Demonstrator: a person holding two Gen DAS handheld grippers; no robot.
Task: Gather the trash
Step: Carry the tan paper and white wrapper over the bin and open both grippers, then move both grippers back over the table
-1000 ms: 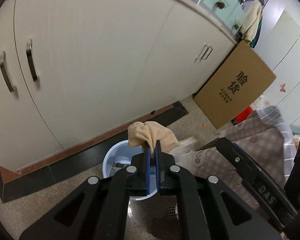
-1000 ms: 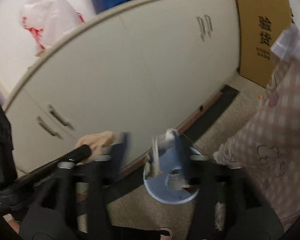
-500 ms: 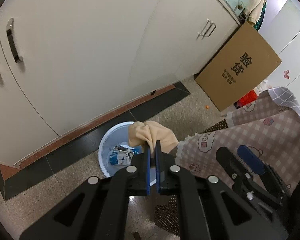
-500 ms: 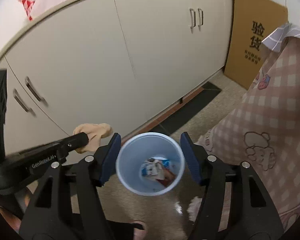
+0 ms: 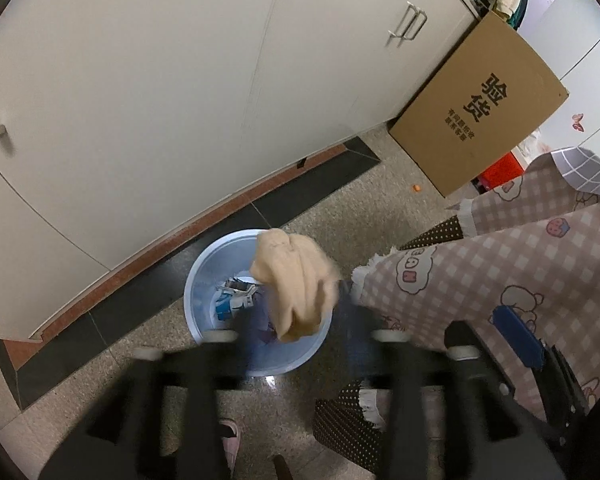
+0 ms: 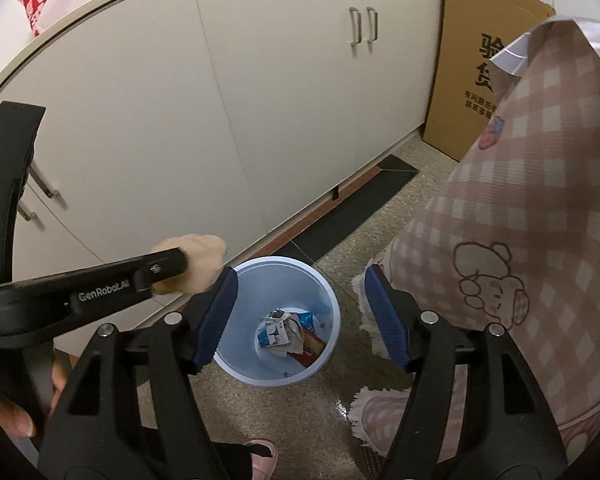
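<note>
A crumpled beige cloth hangs over the right part of a light blue bin on the floor. My left gripper is just below it in the left wrist view, blurred, jaws opening; the cloth sits loose between them, not pressed. In the right wrist view the beige cloth shows beside one of the left fingers, left of the bin. Paper and packet trash lies at the bin's bottom. My right gripper hovers above the bin, jaws opening, with nothing between them.
Cream cabinet doors run behind the bin. A brown cardboard box leans at the right. A pink checked tablecloth hangs close on the right. A pink slipper and a small orange scrap are on the speckled floor.
The left jaws, shut on the beige cloth before, have sprung apart and let it go. Both grippers have sunk toward the bin, which now looks larger. The right jaws have spread a little wider.
</note>
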